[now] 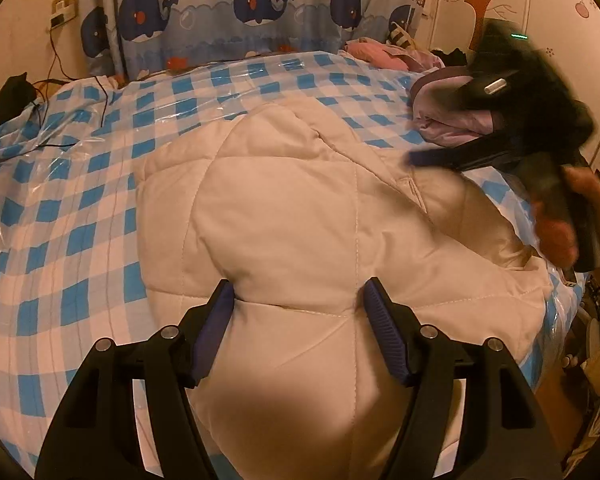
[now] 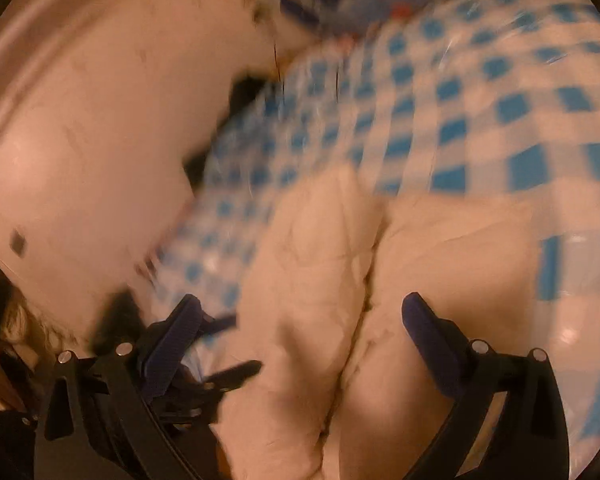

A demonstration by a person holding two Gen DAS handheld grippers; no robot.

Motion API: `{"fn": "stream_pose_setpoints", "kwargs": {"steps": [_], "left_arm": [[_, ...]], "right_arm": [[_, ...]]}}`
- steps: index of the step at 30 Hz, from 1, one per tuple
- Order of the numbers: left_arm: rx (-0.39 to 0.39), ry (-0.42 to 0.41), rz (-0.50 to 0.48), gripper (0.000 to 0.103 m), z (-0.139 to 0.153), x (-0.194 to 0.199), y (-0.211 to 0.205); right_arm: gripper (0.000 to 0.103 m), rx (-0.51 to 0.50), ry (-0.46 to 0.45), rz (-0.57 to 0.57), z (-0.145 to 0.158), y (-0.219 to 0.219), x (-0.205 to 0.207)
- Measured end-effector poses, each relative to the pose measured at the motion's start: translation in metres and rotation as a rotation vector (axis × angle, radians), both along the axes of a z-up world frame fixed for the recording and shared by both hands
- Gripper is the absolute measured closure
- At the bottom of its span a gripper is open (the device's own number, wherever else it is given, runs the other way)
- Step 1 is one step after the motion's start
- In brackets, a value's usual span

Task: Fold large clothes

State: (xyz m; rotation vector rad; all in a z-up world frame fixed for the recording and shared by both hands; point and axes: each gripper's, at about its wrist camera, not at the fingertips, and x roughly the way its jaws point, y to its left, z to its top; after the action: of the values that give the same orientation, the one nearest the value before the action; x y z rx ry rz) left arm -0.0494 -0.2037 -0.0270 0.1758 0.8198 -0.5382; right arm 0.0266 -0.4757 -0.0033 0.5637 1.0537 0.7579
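Note:
A cream quilted jacket [image 1: 300, 216] lies spread on the bed's blue-and-white checked sheet [image 1: 60, 208], which has clear plastic over it. My left gripper [image 1: 299, 292] is open low over the jacket's near part, and a puffy panel bulges between its blue pads. My right gripper [image 1: 432, 126] is blurred at the right in a hand [image 1: 580, 200], open wide above the jacket's far right side. In the right wrist view the right gripper [image 2: 302, 310] stands wide open over the jacket [image 2: 308, 272], holding nothing.
A heap of lilac and pink clothes [image 1: 448, 120] lies at the back right of the bed. Behind it hangs a whale-print curtain [image 1: 252, 4]. Black cables [image 1: 100, 92] trail over the far left. The bed's right edge [image 1: 560, 300] drops to cluttered floor.

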Motion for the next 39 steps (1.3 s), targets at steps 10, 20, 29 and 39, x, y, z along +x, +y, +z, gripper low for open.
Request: {"fn": "stream_pose_setpoints", "kwargs": {"steps": [10,20,29,39], "left_arm": [[-0.004,0.016,0.001,0.040,0.014,0.002,0.011],[-0.191,-0.116,-0.049,0.026,0.102,-0.016,0.005],[0.004,0.061,-0.140,0.021,-0.022,0.021,-0.103],[-0.096,0.107,-0.105,0.021,0.005,0.019,-0.067]], "right_arm": [[0.079,-0.231,-0.025,0.187,0.010,0.078,0.015],[0.084,0.007,-0.175,0.110,0.069,0.044,-0.032],[0.084,0.047,0.082,-0.171,-0.069,-0.052,-0.044],[0.078,-0.043,0.112,-0.246,-0.067,-0.047,-0.045]]}}
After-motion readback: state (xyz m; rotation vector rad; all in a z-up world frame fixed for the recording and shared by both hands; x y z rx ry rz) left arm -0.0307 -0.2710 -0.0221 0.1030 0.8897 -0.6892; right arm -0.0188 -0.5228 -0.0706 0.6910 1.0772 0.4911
